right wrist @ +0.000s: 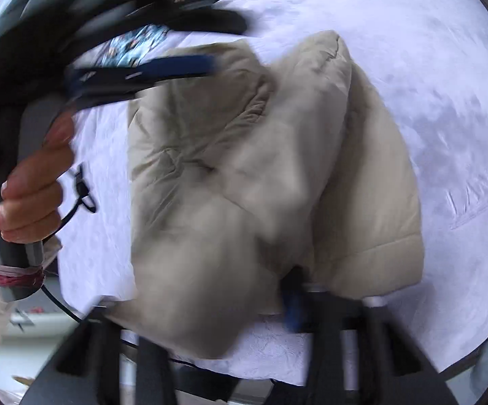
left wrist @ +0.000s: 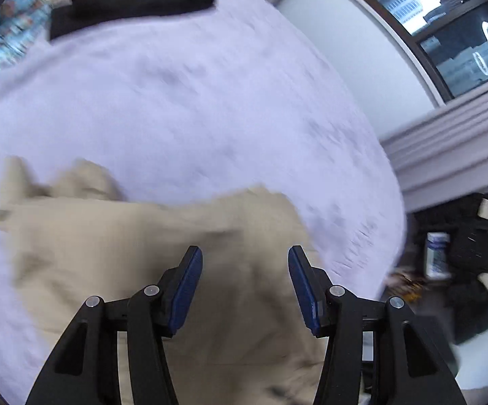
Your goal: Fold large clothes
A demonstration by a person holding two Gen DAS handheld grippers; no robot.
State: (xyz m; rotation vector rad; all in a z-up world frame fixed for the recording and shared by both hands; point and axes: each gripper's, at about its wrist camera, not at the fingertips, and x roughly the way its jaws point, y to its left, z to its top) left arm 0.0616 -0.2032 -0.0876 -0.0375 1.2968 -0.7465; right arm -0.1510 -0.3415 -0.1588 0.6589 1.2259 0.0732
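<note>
jacket (right wrist: 250,182): beige, puffy, folded in a heap on the pale lilac sheet (right wrist: 412,84), near its close edge.
left gripper (left wrist: 245,281): jaws apart, nothing between them, over the jacket; blue pads (left wrist: 186,290) clear of the cloth.
right gripper (right wrist: 294,290): blurred, low in its own view; jaws close together on a fold of the jacket's near edge.
hand (right wrist: 31,189): wrapped round the left gripper's grey handle.
black garment (left wrist: 132,3): folded, at the sheet's far end.
</note>
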